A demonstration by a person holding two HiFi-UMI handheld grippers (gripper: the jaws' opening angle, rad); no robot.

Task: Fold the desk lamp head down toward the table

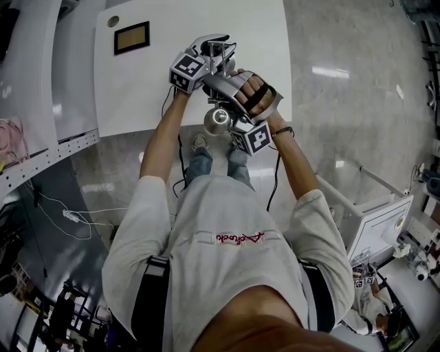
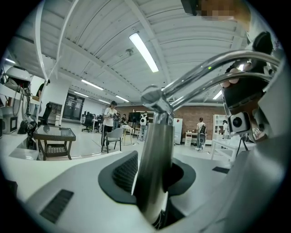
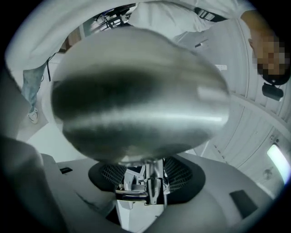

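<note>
The chrome desk lamp stands at the near edge of the white table (image 1: 151, 89). Its upright pole (image 2: 154, 164) runs between the dark pads of my left gripper (image 2: 152, 179), which is shut on it. From the pole's top joint the curved arm (image 2: 213, 68) sweeps right. In the head view the left gripper (image 1: 210, 55) sits just beyond the right gripper (image 1: 222, 100). The domed lamp head (image 3: 136, 95) fills the right gripper view, and it hangs low over the table edge (image 1: 218, 120). My right gripper (image 3: 148, 182) is open, its pads standing apart on either side of the head's thin neck (image 3: 154, 179).
A dark framed panel (image 1: 132, 37) and a round hole (image 1: 113, 21) lie on the far left of the table. A white shelf unit (image 1: 41, 82) stands left. A white cart (image 1: 381, 220) is at the right. Cables (image 1: 72, 216) trail on the floor.
</note>
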